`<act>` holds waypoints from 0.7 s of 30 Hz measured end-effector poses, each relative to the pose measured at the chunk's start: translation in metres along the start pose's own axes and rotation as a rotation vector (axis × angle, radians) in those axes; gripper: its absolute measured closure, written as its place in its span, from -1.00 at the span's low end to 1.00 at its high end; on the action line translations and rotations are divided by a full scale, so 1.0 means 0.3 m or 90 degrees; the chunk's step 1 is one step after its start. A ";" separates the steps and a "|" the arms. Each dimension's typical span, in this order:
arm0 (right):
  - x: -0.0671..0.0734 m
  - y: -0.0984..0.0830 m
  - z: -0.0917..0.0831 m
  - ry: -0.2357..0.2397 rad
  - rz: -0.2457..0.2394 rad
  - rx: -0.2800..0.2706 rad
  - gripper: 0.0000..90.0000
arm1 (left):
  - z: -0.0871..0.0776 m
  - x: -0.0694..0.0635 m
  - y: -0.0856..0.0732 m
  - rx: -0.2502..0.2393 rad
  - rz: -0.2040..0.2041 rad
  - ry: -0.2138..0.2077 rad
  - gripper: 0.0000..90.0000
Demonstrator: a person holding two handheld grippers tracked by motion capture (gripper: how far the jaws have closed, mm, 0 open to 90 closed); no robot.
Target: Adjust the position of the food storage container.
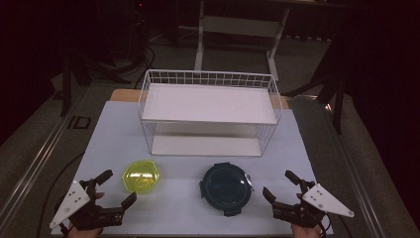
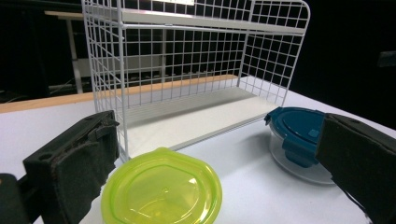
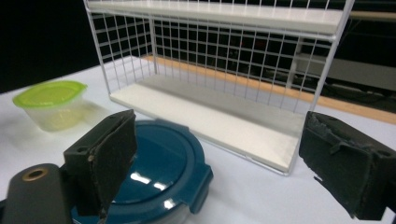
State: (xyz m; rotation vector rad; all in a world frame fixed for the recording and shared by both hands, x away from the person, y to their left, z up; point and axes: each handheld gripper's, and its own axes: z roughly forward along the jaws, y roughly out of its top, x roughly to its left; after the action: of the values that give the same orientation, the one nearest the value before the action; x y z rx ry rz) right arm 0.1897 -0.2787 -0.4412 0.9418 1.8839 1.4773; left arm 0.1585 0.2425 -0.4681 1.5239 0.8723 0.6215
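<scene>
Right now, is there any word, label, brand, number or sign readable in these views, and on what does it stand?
None can be read.
Green-lidded container: lid bears a moulded shape, no legible lettering.
Blue-lidded container: lid plain, glare only.
White wire rack: shelves blank.
Left tool and right tool: grey plates show small holes, no print.
Floor mark left of the table: a boxy outline, too dim to read as text.
</scene>
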 end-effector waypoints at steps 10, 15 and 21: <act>0.039 0.044 -0.011 0.047 -0.016 0.001 -0.76 | -0.001 -0.005 0.001 -0.004 0.007 -0.001 -1.00; 0.053 0.067 -0.002 0.065 -0.002 0.025 -0.75 | 0.003 -0.006 -0.002 -0.002 0.010 -0.003 -1.00; 0.088 0.048 0.024 0.108 -0.018 0.089 -0.33 | 0.005 -0.011 -0.003 -0.002 0.015 -0.005 -1.00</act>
State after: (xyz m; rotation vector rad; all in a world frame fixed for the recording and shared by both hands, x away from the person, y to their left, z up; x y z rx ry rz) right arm 0.1823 -0.2512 -0.4291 0.8718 2.1373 1.4644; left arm 0.1578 0.2391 -0.4688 1.5345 0.8481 0.6334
